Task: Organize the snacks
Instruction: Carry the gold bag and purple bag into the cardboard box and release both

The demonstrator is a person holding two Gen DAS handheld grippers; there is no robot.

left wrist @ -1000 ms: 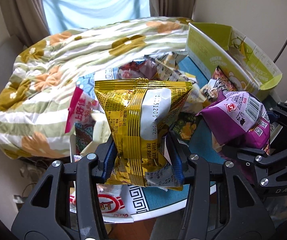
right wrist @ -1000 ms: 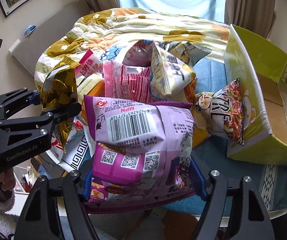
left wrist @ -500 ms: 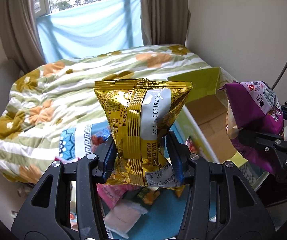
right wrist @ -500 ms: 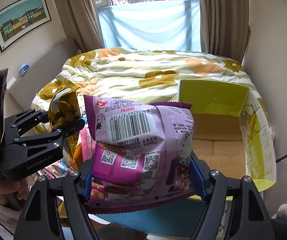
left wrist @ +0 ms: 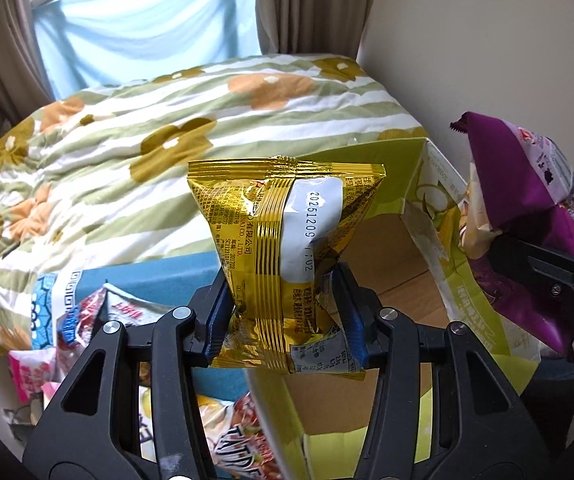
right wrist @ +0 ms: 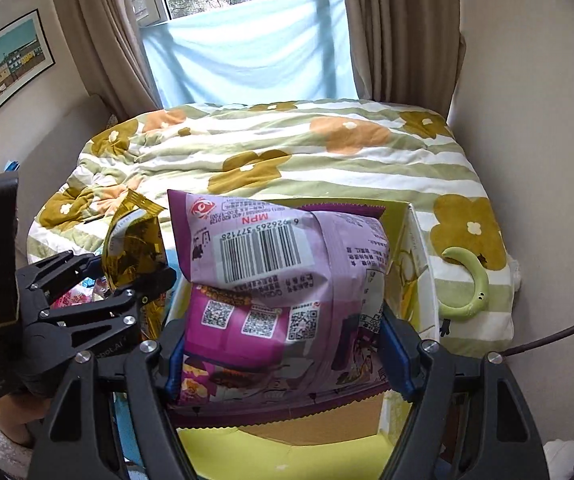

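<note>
Broadly, the biggest hazard is the green box [left wrist: 407,248] itself: its tall side flaps stand up around a narrow brown floor, and both bags hang above it together. If the two are let go together, they could land across each other or catch on a flap and slide out onto the blue table [left wrist: 159,280], where other snack packets [left wrist: 99,320] lie in a heap.

Next in size, the purple bag [right wrist: 283,304] is puffy and wide. The right gripper [right wrist: 283,352] pinches it near its lower part, pads pressing on both sides, so most of the bag stands above the grip; a quick tilt could make it flop over or slip through the pads. It also hides much of the box floor in the right wrist view, so judging the drop spot looks hard.

Smaller again, the gold bag [left wrist: 287,256] is held upright by the left gripper [left wrist: 287,320], which squeezes in on its crumpled lower half. It hangs over the box's near edge rather than its middle, and slick foil may slide.

Lastly, the two grippers work just beside each other and could knock together.
</note>
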